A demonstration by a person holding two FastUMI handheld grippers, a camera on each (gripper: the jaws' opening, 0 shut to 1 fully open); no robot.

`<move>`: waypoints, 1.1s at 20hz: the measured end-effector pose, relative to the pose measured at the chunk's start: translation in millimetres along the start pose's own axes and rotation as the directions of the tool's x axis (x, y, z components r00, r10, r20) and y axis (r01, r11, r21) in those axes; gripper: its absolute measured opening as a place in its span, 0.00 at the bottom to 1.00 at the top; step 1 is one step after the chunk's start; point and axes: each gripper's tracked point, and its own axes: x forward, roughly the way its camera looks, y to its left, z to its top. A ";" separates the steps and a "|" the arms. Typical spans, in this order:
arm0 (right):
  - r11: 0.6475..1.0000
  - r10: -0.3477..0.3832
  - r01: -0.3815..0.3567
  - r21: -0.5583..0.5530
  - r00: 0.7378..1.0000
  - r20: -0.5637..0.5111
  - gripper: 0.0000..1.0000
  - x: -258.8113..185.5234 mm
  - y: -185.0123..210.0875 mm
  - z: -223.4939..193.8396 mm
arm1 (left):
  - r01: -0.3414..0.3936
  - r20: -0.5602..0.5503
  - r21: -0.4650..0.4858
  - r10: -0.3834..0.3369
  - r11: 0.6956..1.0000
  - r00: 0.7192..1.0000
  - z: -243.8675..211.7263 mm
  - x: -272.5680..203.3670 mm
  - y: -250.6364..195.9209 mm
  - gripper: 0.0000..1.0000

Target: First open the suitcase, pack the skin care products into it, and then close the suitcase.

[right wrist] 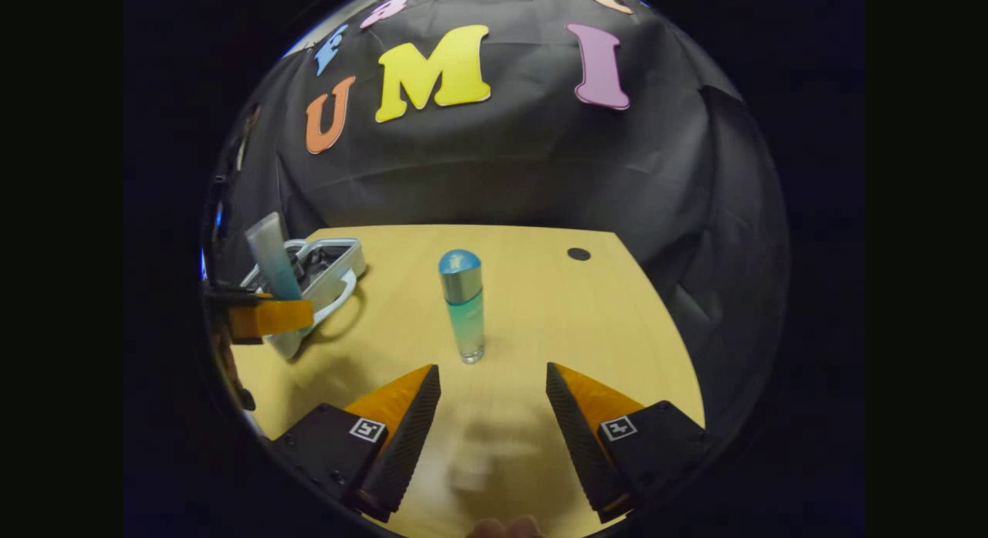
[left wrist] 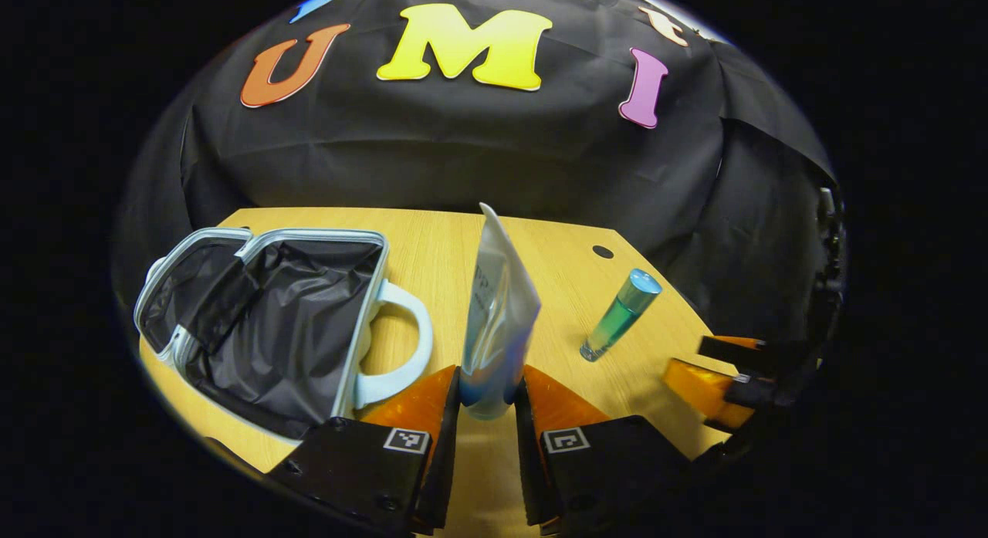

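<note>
There is one suitcase [left wrist: 266, 329], one tube [left wrist: 498, 322], one bottle [left wrist: 620, 314] and two grippers on one wooden table [left wrist: 440, 252]. In the left gripper view, the suitcase lies open to the left of the left gripper [left wrist: 488, 395], its dark lining showing, its pale handle [left wrist: 401, 345] turned toward that gripper's left finger and just beside it. The left gripper is nearly closed, both fingers pressing on the lower end of the tube, which stands upright between them with its flat crimped end at the top. To the right of this gripper, and a little farther off, the bottle stands on the table with its blue cap uppermost, apart from everything else. Farther right again, near the table's edge, the right gripper [left wrist: 714, 372] shows side-on. In the right gripper view, the left gripper [right wrist: 266, 318] sits far to the left with the tube [right wrist: 272, 260] rising from it, in front of the suitcase [right wrist: 324, 272]. The bottle [right wrist: 463, 306] stands just ahead of the right gripper [right wrist: 492, 384], slightly left of the middle of its gap. The right gripper is wide open, holds nothing and touches nothing, its fingers short of the bottle.
</note>
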 end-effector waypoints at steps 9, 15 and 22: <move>0.999 -0.001 0.003 0.045 0.999 -0.049 0.76 79.8 22.9 3.0 | -0.070 0.018 -0.012 0.070 0.998 0.997 4.4 -49.1 30.8 0.39; 0.998 -0.040 0.042 0.043 0.998 -0.050 0.61 93.7 18.0 8.1 | -0.135 0.011 -0.075 0.136 0.988 0.991 3.0 -58.0 64.7 0.39; 0.998 -0.032 0.035 0.057 0.998 -0.054 0.35 92.3 21.8 17.1 | -0.183 -0.009 -0.100 0.183 0.978 0.983 8.0 -62.5 108.8 0.39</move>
